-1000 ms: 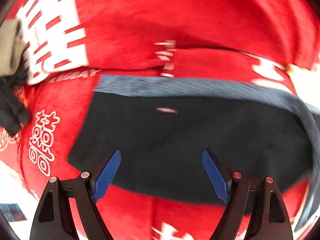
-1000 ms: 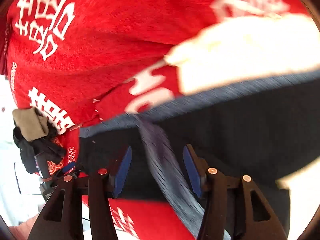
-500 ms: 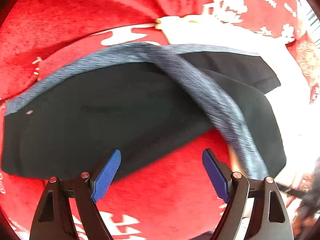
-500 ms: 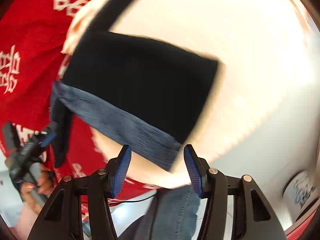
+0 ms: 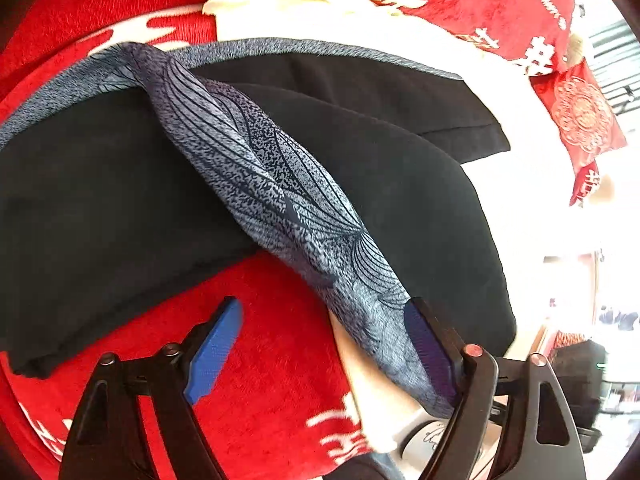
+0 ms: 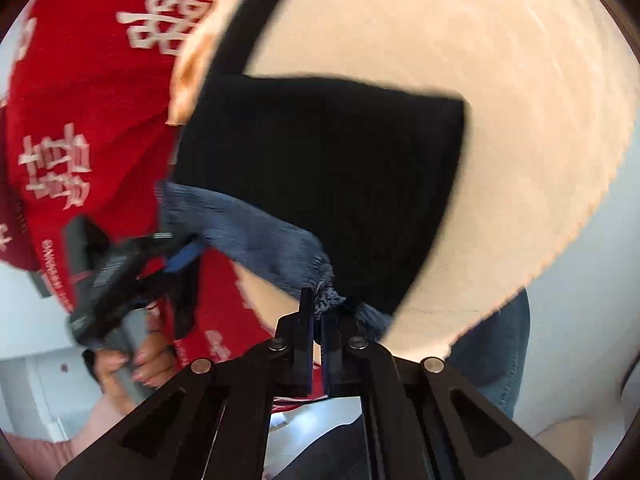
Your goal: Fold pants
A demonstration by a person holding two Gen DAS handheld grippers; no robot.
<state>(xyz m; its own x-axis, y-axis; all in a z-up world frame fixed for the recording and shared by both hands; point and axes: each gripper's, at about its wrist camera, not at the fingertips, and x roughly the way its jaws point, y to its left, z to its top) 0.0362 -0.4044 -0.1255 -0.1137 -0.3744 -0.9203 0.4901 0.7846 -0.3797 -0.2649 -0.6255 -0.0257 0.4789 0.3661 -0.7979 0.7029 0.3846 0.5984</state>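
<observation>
Black pants (image 5: 100,200) with a grey patterned side stripe (image 5: 272,184) lie across a red blanket (image 5: 260,360) and a white cloth (image 5: 360,24). My left gripper (image 5: 320,344) is open over the blanket at the pants' near edge, and the lifted stripe runs down past its right pad (image 5: 424,344). In the right wrist view, my right gripper (image 6: 318,312) is shut on the grey-blue stripe end (image 6: 328,298) at a corner of the pants (image 6: 320,168). That corner is raised off the cream cloth (image 6: 440,40).
A hand (image 6: 136,356) holds the left tool's body (image 6: 108,280) at the left of the right wrist view. A person's jeans (image 6: 496,352) are close below the cloth's edge. Red cushions (image 5: 580,120) lie at the far right.
My right gripper has shut on the stripe end at the pants' corner. The left gripper stayed open and shifted right along the pants, with the stripe now beside its right pad.
</observation>
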